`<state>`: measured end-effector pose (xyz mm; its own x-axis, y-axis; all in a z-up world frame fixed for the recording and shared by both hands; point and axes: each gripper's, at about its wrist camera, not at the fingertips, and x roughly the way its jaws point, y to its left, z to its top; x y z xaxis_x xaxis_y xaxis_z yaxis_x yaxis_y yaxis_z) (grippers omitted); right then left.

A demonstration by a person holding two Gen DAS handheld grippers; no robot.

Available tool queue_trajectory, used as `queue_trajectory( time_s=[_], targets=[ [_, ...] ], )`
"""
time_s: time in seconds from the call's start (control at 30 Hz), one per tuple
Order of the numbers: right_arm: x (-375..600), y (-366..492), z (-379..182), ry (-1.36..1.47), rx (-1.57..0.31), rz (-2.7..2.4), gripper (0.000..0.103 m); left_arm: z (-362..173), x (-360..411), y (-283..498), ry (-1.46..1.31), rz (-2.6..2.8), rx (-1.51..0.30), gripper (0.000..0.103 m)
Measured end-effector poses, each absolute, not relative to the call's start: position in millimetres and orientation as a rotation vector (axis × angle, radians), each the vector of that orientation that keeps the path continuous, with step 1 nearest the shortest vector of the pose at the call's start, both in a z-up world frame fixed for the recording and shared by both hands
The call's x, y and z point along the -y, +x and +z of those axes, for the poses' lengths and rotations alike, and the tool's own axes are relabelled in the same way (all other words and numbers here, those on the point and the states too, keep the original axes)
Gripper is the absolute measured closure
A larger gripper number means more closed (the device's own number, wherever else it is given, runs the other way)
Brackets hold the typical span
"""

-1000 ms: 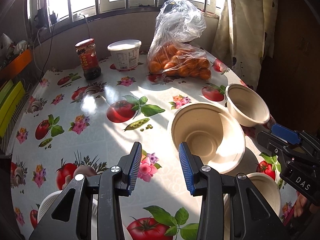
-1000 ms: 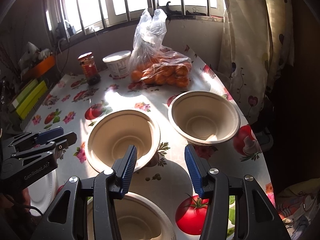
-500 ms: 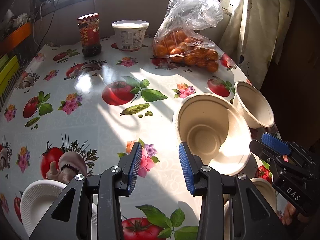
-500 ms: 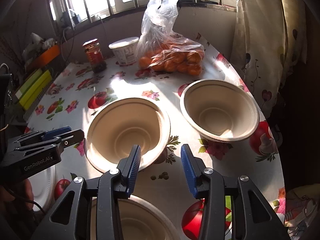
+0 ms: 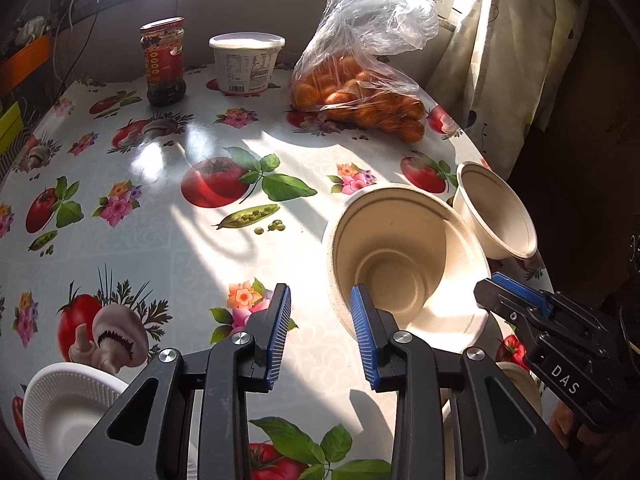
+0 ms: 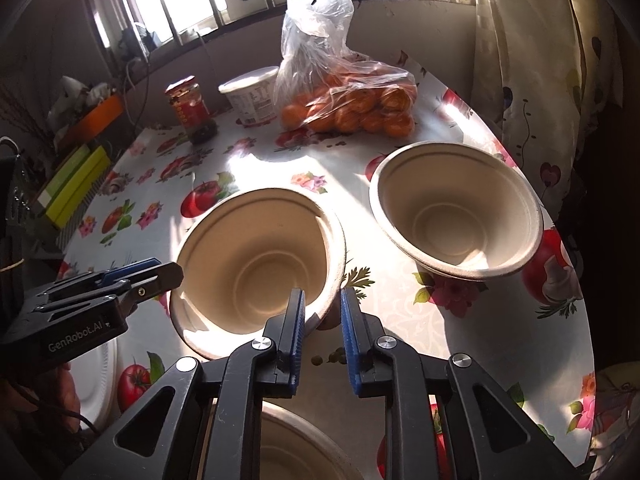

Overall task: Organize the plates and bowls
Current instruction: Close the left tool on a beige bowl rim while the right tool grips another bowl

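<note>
Three pulp bowls on table (image 5: 168,216): middle bowl (image 6: 260,264), far bowl (image 6: 456,212), near one under us. Light, stiff, thin; we'd pinch rim. Right gripper (image 6: 322,320) narrow gap, empty, at middle bowl's rim. Left gripper (image 5: 320,336) wide, empty. White plate (image 5: 68,408) near-left; orange bag (image 5: 360,96) clear.

We see a broad bare stretch of the counter (image 5: 168,240) on the left and middle, with room to sweep a gripper across. Along the far edge stand a jar (image 5: 163,62), a white tub (image 5: 246,62) and a bag of oranges (image 5: 360,84), blocking that side. On the right, the middle bowl (image 6: 256,268) and the far bowl (image 6: 456,212) sit apart, with a lane of counter between them. A third bowl (image 6: 296,444) crowds the near edge, and a white plate (image 5: 68,412) fills the near left corner.
</note>
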<state>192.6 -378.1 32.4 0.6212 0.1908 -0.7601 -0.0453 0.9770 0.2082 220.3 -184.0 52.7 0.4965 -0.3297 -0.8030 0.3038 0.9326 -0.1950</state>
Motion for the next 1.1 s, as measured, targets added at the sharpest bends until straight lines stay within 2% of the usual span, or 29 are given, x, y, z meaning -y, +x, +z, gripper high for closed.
queue_trajectory(
  time_s=[0.3, 1.1],
  targets=[
    [377.0, 194.9, 31.4, 0.184, -0.894, 0.134, 0.086, 52.8, 189.4, 218.2, -0.029, -0.412, -0.97, 0.087],
    [379.8, 188.4, 31.9, 0.206, -0.887, 0.134, 0.086, 52.7, 187.5, 214.9, -0.078, -0.438, -0.967, 0.087]
  ],
)
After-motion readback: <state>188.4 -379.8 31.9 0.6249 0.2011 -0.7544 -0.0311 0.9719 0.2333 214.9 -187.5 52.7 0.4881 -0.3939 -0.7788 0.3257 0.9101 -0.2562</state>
